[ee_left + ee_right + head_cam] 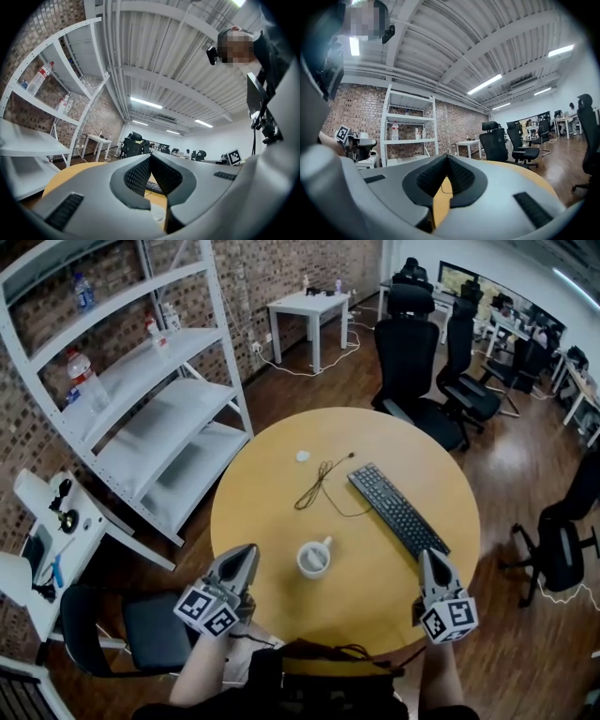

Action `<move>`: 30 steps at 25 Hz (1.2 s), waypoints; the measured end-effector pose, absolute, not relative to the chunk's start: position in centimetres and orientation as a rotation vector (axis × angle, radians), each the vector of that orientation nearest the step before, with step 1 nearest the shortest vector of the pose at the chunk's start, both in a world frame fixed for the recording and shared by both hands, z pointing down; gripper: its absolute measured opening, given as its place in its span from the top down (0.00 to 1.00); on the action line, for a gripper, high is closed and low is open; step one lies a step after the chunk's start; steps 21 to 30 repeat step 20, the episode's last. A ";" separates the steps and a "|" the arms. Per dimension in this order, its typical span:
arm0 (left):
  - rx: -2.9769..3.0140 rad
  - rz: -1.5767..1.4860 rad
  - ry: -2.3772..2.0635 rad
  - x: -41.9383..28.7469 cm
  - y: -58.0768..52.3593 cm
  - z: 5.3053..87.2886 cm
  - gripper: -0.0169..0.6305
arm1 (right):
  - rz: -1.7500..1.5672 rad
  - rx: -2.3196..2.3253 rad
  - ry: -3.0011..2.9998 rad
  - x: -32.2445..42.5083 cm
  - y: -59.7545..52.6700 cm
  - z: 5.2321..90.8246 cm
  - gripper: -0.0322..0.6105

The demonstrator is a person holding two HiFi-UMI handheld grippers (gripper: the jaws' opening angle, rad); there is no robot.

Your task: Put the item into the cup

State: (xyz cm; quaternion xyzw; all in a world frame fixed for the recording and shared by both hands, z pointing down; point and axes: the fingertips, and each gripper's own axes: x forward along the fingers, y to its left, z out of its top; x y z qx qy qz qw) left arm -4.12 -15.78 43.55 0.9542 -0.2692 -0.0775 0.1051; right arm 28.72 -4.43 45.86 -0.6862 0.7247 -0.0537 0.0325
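Note:
A white cup [314, 559] with a handle stands on the round yellow table [281, 521], near its front edge. What lies inside the cup I cannot tell. A small white item [303, 456] rests on the far side of the table, well away from both grippers. My left gripper [247, 551] hovers at the front left edge, left of the cup, its jaws closed with nothing between them. My right gripper [430, 557] sits at the front right edge, also shut and empty. In the left gripper view the left gripper [151, 157] has its pads together; so does the right gripper [446, 157] in its own view.
A black keyboard [397, 510] lies diagonally on the table's right half. A thin dark cable [323, 484] loops beside it near the centre. White shelving [159, 409] stands to the left; black office chairs [412, 362] crowd the far side, and another chair [558, 540] is at right.

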 end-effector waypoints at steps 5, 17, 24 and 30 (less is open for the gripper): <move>2.796 -0.214 -0.838 -5.0 -15.9 43.9 0.98 | -0.167 -2.083 2.265 28.1 -5.0 45.9 0.94; 2.792 -0.214 -0.844 -5.5 -15.3 44.2 0.98 | -0.167 -2.089 2.294 27.7 -5.3 46.1 0.94; 2.799 -0.217 -0.841 -5.4 -15.4 44.1 0.98 | -0.187 -2.096 2.280 28.0 -5.5 46.0 0.94; 2.799 -0.217 -0.841 -5.4 -15.4 44.1 0.98 | -0.187 -2.096 2.280 28.0 -5.5 46.0 0.94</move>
